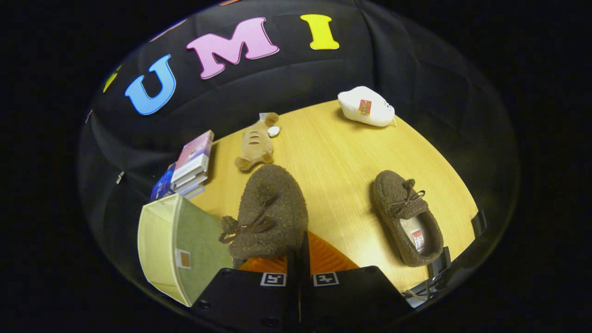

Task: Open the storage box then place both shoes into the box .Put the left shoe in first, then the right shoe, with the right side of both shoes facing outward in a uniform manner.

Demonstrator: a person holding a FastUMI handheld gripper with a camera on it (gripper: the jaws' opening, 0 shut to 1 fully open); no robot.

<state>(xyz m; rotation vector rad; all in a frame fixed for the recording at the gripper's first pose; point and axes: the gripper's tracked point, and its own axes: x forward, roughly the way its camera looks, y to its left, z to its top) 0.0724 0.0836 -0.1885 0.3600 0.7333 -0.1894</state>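
- Two brown fuzzy shoes in gripper view: one held up at the gripper point(299, 259), the other lying on the wooden table point(333, 157).
- Gripper fingers nearly together, only a thin gap betw. them; the held shoe point(270, 210) sits right at/over the fingertips, its edge pinched there. Looks clamped on the shoe, though the contact spot itself is partly hidden by the shoe's body.
- Held shoe: toe points away from the fingers, bow lace hanging to its left side, sole side not visible.
- Second shoe point(407, 217) rests flat on table, to the right of the fingers and well apart from the held one; opening faces up, insole w/ small label showing, bow on top.
- Storage box point(173, 240): pale yellow-green fabric, just left of the fingers and the held shoe, open top, small tag on its near wall. Inside can't be seen well.
- Stack of books point(192, 166) beyond the box, at table's left edge.
- Tan plush toy point(255, 143) lying beyond the held shoe, near the table's far side.
- White plush toy point(365, 107) at far right corner of table, well apart from both shoes.
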